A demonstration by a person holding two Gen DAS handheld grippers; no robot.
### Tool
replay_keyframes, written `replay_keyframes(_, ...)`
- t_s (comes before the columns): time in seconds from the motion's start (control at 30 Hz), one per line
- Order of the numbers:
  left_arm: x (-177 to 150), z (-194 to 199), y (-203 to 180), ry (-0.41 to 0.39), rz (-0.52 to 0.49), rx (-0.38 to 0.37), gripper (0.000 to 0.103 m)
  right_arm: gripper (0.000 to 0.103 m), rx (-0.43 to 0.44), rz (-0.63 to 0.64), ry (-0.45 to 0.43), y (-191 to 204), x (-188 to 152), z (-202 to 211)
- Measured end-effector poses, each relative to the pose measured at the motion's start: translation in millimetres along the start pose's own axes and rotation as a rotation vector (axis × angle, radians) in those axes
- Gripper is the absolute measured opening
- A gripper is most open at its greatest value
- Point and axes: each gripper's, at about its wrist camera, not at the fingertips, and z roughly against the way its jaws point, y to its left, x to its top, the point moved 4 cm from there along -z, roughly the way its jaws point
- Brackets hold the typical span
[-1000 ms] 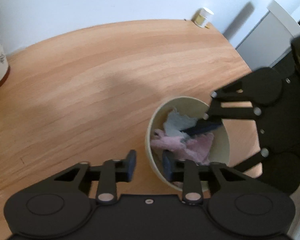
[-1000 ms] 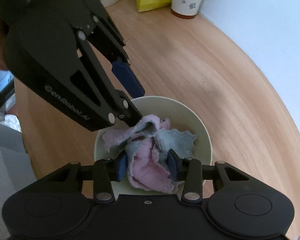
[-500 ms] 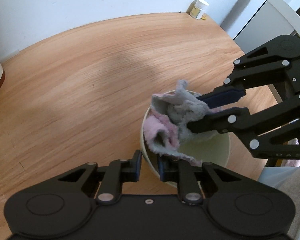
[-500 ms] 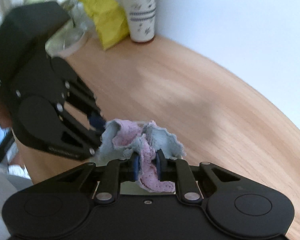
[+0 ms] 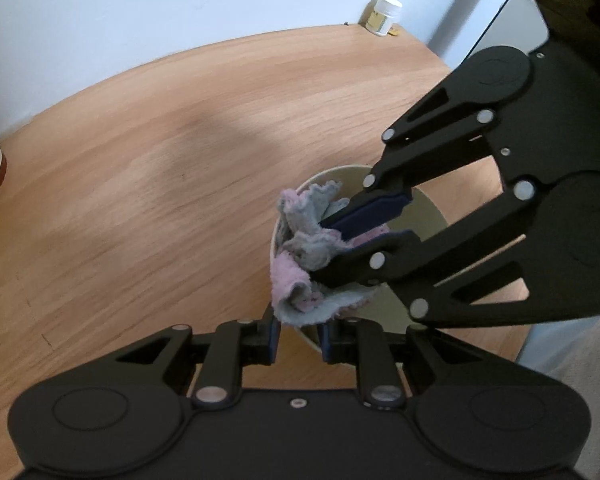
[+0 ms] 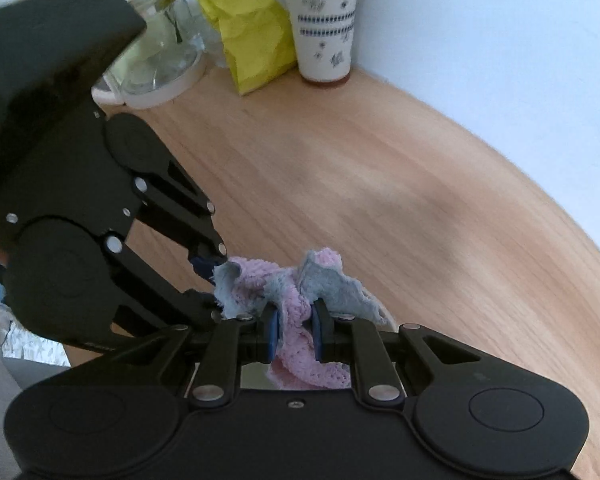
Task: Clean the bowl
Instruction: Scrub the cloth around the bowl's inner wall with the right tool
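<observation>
The right claw (image 6: 294, 334) is pinching the cloth (image 6: 296, 292), its blue pads pressed into the pink and grey folds. A second ago that cloth lay bunched in the bottom of the bowl (image 5: 428, 216); since then it has been lifted out, and it now hangs above the bowl's near-left rim, one corner drooping down toward the left claw (image 5: 298, 336). In the left wrist view the right claw reaches in from the right, crossing over the bowl with the cloth at its tip.

The left claw has narrowed from a wide spread to a small gap that straddles the bowl's near rim, one pad outside the wall and one inside; whether the pads are actually touching the rim cannot be told here.

The bowl stands on the wooden counter (image 5: 160, 168) near its right end, and its pale inside now shows bare where the cloth used to sit. Far off, a patterned cup (image 6: 320, 20) and a yellow bag (image 6: 252, 28) stand against the wall.

The lift probably means either that the wiping is over, or that the cloth is being regripped for another pass while the left claw steadies the bowl.
</observation>
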Motion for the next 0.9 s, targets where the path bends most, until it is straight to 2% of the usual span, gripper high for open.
replay_keyframes(0.2, 2.3, 0.2, 1.6, -0.011, 0.020, 0.001, 0.019, 0.018, 0.025, -0.024, 0.038, -4.4, 5.7, -17.9)
replay_keyframes(0.5, 4.4, 0.5, -4.0, -0.019, 0.003, 0.002, 0.019, 0.018, 0.088, -0.199, 0.125, -25.8, 6.8, -30.9)
replay_keyframes(0.7, 4.8, -3.2, -5.7, -0.003, 0.020, 0.007, 0.019, 0.018, 0.037, -0.140, 0.186, -15.2, -0.6, -36.6)
replay_keyframes(0.83, 7.5, -5.3, -11.2, 0.000, 0.007, 0.020, 0.019, 0.018, 0.039, -0.134, 0.242, -15.0, -5.7, -33.0)
replay_keyframes(0.9, 7.6, -5.6, -11.6, 0.000, 0.013, 0.022, 0.019, 0.018, 0.024, -0.128, 0.235, -13.0, -6.3, -23.9)
